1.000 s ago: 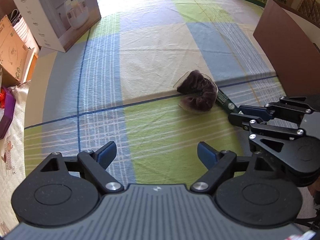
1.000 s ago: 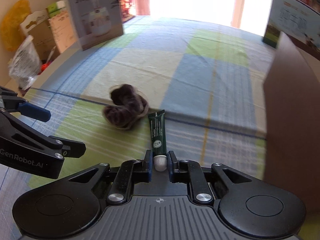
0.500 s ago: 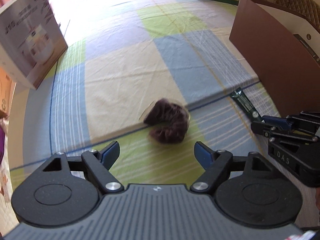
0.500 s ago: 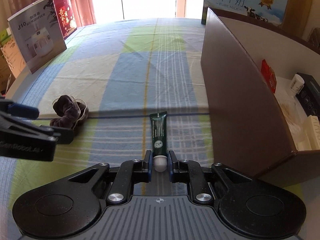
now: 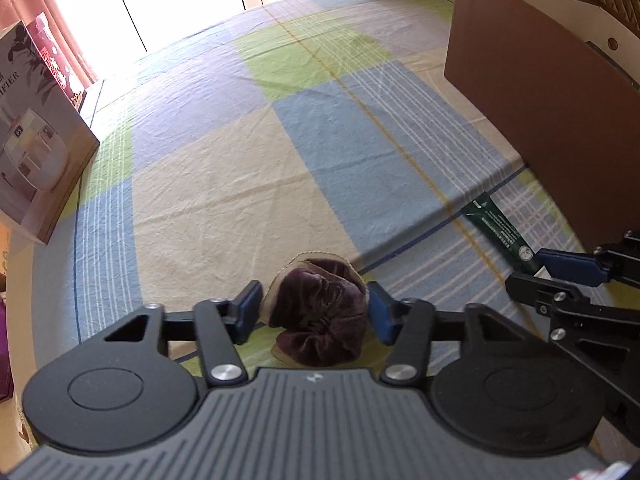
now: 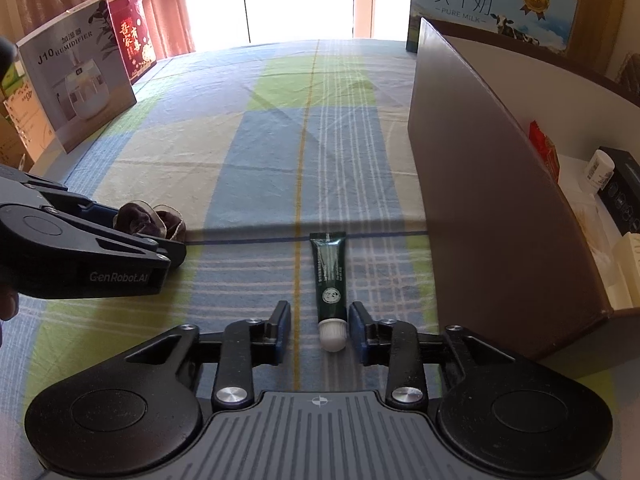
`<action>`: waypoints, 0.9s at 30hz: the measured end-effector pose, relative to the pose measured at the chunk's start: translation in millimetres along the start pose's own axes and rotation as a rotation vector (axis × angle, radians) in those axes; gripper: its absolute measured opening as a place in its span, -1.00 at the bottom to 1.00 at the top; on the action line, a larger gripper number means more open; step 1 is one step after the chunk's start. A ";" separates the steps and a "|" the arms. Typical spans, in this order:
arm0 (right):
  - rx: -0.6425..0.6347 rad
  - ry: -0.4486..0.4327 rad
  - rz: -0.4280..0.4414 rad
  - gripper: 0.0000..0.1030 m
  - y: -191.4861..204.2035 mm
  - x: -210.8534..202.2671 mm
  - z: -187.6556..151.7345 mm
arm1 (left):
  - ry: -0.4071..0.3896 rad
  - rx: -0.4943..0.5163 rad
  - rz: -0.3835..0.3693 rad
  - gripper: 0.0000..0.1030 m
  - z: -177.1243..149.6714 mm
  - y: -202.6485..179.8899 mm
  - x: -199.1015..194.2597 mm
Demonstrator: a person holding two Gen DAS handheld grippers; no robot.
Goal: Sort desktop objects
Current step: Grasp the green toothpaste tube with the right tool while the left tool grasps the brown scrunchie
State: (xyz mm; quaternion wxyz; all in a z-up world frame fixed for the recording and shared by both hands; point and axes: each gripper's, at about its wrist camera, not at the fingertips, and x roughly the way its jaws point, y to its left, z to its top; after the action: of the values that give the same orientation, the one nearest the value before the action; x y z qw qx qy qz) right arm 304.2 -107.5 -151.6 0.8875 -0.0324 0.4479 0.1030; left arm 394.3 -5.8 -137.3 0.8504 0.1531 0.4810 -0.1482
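Your workspace is a checked cloth (image 6: pixel 280 152) of blue, green and cream squares, with a bright window behind it at the top of both views. A tall brown box (image 6: pixel 492 208) fills the right side of the right wrist view; inside it, at the far right edge, you can see a red packet (image 6: pixel 545 152), a white bottle (image 6: pixel 599 169) and a black carton (image 6: pixel 624 196). A humidifier carton (image 6: pixel 80 76) stands in the upper left, a milk carton (image 6: pixel 488 0) in the upper right.

Your left gripper (image 5: pixel 312 308) has just been closing and its blue pads now sit against both sides of the purple scrunchie (image 5: pixel 320 316), low in the middle of the left wrist view, the fabric bunched between them on the cloth.

Your right gripper (image 6: pixel 319 330) has just been opening; its jaws stand apart with gaps on either side of the white cap of the green tube (image 6: pixel 330 276), which lies flat on the cloth, low in the middle of the right wrist view, pointing away toward the box's near corner.
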 end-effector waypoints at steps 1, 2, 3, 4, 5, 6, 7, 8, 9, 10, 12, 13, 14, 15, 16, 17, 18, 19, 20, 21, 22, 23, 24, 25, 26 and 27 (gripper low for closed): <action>-0.003 -0.004 -0.004 -0.30 0.9 0.7 0.2 | -0.002 -0.004 -0.003 -0.16 -1.3 0.5 -0.2; -0.008 -0.008 -0.008 -0.28 1.9 1.8 0.4 | -0.004 -0.010 -0.009 -0.25 -2.5 1.4 -0.8; -0.014 -0.009 -0.013 -0.26 3.1 2.6 0.7 | -0.005 -0.015 -0.015 -0.30 -3.6 2.3 -1.4; -0.019 -0.011 -0.016 -0.26 4.2 3.2 1.2 | -0.005 -0.021 -0.019 -0.39 -4.7 3.0 -2.7; -0.022 -0.015 -0.019 -0.26 4.6 4.5 1.4 | -0.004 -0.027 -0.024 -0.47 -5.3 4.2 -4.0; -0.023 -0.018 -0.022 -0.26 5.1 5.2 1.8 | -0.002 -0.035 -0.032 -0.50 -6.5 6.1 -5.6; -0.023 -0.022 -0.024 -0.26 5.2 6.2 2.2 | 0.000 -0.045 -0.038 -0.52 -7.9 7.7 -7.1; -0.025 -0.028 -0.027 -0.26 5.5 7.2 2.5 | 0.003 -0.053 -0.042 -0.53 -9.6 9.0 -8.8; -0.024 -0.030 -0.032 -0.26 5.5 8.5 3.4 | 0.006 -0.058 -0.042 -0.54 -11.8 9.7 -10.6; -0.023 -0.034 -0.034 -0.26 5.6 9.4 4.1 | 0.008 -0.062 -0.040 -0.54 -14.4 9.9 -12.8; -0.024 -0.042 -0.039 -0.26 5.6 11.3 5.1 | 0.015 -0.077 -0.041 -0.55 -20.3 11.8 -17.5; -0.028 -0.045 -0.038 -0.26 5.8 11.8 5.6 | 0.020 -0.087 -0.043 -0.55 -23.5 13.4 -19.9; -0.034 -0.046 -0.034 -0.26 5.9 12.1 5.9 | 0.027 -0.099 -0.046 -0.55 -26.8 14.9 -22.5; -0.038 -0.046 -0.030 -0.27 5.9 12.3 5.9 | 0.034 -0.110 -0.047 -0.55 -30.0 16.7 -25.1; -0.042 -0.046 -0.027 -0.27 5.7 12.2 5.8 | 0.041 -0.119 -0.047 -0.55 -33.2 18.3 -27.6; -0.047 -0.045 -0.021 -0.30 5.0 11.9 5.7 | 0.047 -0.128 -0.047 -0.55 -36.7 20.0 -30.4; -0.052 -0.043 -0.015 -0.36 4.5 11.4 5.7 | 0.052 -0.137 -0.048 -0.55 -39.6 21.6 -32.7; -0.072 -0.038 -0.002 -0.41 5.4 10.2 5.2 | 0.059 -0.150 -0.050 -0.55 -43.4 23.5 -35.6; -0.072 -0.038 -0.002 -0.55 5.4 10.2 5.2 | 0.064 -0.161 -0.052 -0.55 -46.2 25.2 -37.3; -0.083 -0.035 0.005 -0.67 5.9 9.5 4.7 | 0.069 -0.171 -0.054 -0.55 -48.7 26.4 -38.4; -0.096 -0.031 0.012 -0.72 6.9 8.6 4.1 | 0.073 -0.178 -0.055 -0.55 -50.9 27.2 -39.5; -0.114 -0.022 0.022 -0.73 8.6 6.7 1.8 | 0.076 -0.182 -0.054 -0.55 -52.6 27.5 -40.5; -0.114 -0.022 0.022 -0.73 8.6 6.7 1.8 | 0.079 -0.185 -0.052 -0.55 -54.2 27.3 -41.7; -0.119 -0.016 0.031 -0.73 8.8 5.2 0.3 | 0.082 -0.185 -0.050 -0.55 -55.4 27.1 -42.4; -0.124 -0.010 0.041 -0.74 9.0 3.1 -1.7 | 0.085 -0.186 -0.047 -0.55 -56.0 26.9 -43.4; -0.131 -0.004 0.050 -0.74 9.3 1.1 -3.7 | 0.086 -0.186 -0.046 -0.55 -56.2 26.6 -45.0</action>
State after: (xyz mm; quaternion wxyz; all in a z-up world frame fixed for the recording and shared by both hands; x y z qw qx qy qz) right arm 299.9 -98.8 -154.4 0.8815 -0.0791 0.4392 0.1542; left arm 339.3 45.8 -122.9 0.8358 0.0687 0.5323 -0.1159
